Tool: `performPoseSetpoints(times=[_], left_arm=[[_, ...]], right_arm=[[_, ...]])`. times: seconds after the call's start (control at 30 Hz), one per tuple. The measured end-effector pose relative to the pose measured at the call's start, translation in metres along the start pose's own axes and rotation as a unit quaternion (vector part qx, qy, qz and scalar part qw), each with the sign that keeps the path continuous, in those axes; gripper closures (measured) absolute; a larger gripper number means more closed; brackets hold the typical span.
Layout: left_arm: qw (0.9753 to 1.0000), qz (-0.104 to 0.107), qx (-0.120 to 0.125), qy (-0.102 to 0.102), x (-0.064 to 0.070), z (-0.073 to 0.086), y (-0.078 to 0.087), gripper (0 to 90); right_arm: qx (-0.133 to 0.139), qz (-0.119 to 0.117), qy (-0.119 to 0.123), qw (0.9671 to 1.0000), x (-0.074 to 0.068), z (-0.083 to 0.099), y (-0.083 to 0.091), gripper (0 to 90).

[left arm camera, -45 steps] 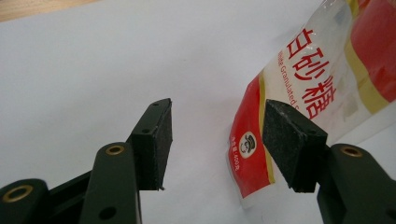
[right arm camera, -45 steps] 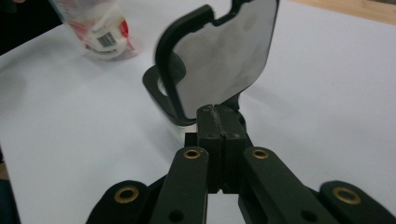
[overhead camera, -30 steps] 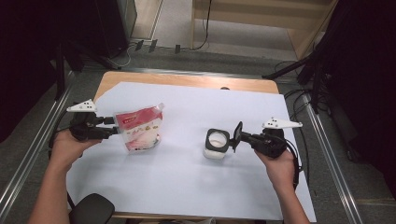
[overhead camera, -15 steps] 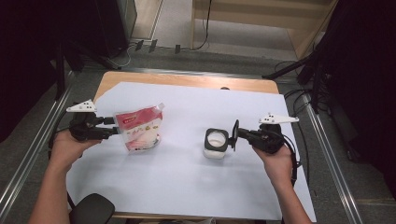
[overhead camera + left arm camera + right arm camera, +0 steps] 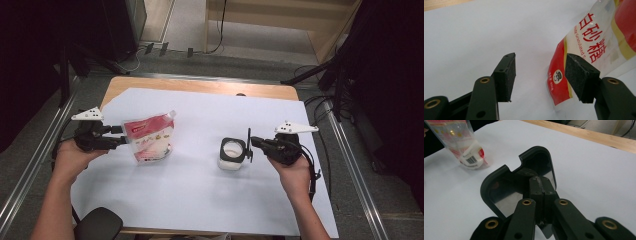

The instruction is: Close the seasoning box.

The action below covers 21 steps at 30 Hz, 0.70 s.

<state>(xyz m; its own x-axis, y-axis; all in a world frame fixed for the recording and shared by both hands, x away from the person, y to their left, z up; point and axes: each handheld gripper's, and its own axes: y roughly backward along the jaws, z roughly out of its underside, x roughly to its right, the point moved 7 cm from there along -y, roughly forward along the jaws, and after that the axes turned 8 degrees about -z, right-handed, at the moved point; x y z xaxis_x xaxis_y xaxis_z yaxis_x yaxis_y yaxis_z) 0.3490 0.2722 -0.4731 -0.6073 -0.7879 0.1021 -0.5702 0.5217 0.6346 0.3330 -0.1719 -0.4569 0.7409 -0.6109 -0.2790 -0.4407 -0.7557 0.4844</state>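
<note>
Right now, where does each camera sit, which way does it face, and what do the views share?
High view: above the person's side, facing forward and down on the table; both forearms, left gripper, right gripper, container.
Left gripper view: rides the left gripper, along its parted jaws at the sugar pouch.
Right gripper view: rides the right gripper, along jaws shut on the black lid.
Shared: the pouch appears in all three.

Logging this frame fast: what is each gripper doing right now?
Left gripper: open, jaws either side of the sugar pouch edge, not clamped.
Right gripper: closed on the black lid.
</note>
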Motion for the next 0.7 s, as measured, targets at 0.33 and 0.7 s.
performPoseSetpoints(times=[0.33, 0.7], left_arm=[[1.0, -0.001, -0.004, -0.004, 0.0, 0.001, -0.001, 43.7], [1.0, -0.001, -0.004, -0.004, 0.0, 0.001, -0.001, 43.8]], right_arm=[[-0.001, -0.004, 0.005, 1.0, -0.004, -0.004, -0.01, 90.0], [-0.003, -0.021, -0.007, 0.9997, -0.007, -0.002, -0.02, 90.0]])
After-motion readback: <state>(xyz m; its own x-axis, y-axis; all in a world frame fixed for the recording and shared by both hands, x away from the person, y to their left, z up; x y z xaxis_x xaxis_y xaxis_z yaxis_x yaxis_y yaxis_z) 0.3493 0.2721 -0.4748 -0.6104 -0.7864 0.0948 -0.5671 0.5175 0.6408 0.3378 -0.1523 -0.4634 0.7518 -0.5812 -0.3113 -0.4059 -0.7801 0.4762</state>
